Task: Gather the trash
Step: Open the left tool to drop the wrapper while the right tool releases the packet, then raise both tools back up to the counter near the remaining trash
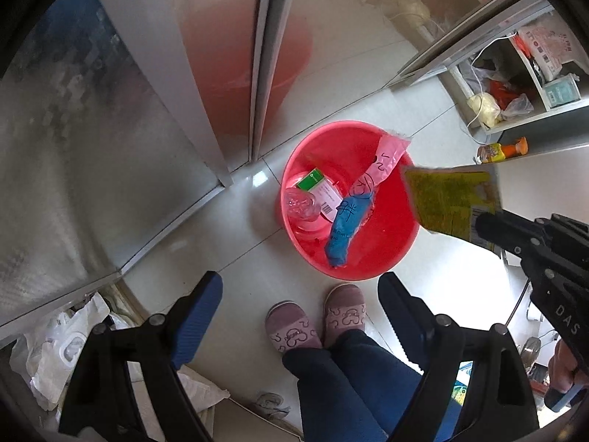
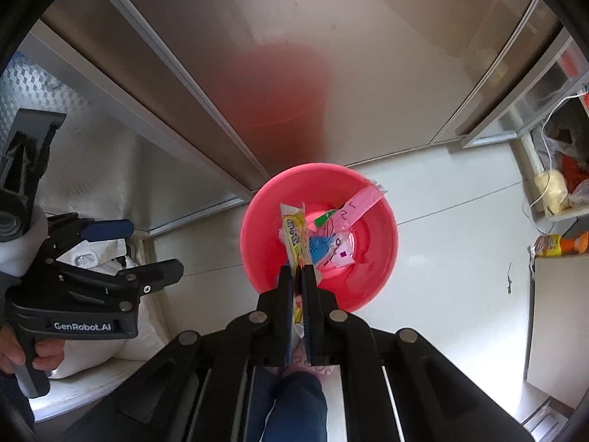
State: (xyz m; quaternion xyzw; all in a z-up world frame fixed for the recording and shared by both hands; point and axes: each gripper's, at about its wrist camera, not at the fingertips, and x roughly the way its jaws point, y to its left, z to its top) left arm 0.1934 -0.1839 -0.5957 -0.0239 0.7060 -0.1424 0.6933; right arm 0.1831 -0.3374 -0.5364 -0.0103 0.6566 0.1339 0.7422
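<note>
A red bucket point(image 1: 383, 254) stands on the white floor; it also shows in the right wrist view point(image 2: 265, 254). Inside lie a pink and blue wrapper point(image 1: 353, 213), a green and white box point(image 1: 316, 184) and a clear plastic bottle point(image 1: 300, 204). My right gripper point(image 2: 297, 272) is shut on a yellow snack wrapper point(image 2: 294, 232) and holds it above the bucket; the wrapper also shows in the left wrist view point(image 1: 452, 202). My left gripper point(image 1: 302, 294) is open and empty, above the floor near the bucket.
Steel cabinet doors point(image 1: 147, 118) stand behind the bucket. A shelf with bags point(image 1: 508, 103) and an orange bottle point(image 1: 502, 151) sit at the right. White plastic bags point(image 1: 62, 350) lie at the lower left. The person's slippered feet point(image 1: 316, 324) stand by the bucket.
</note>
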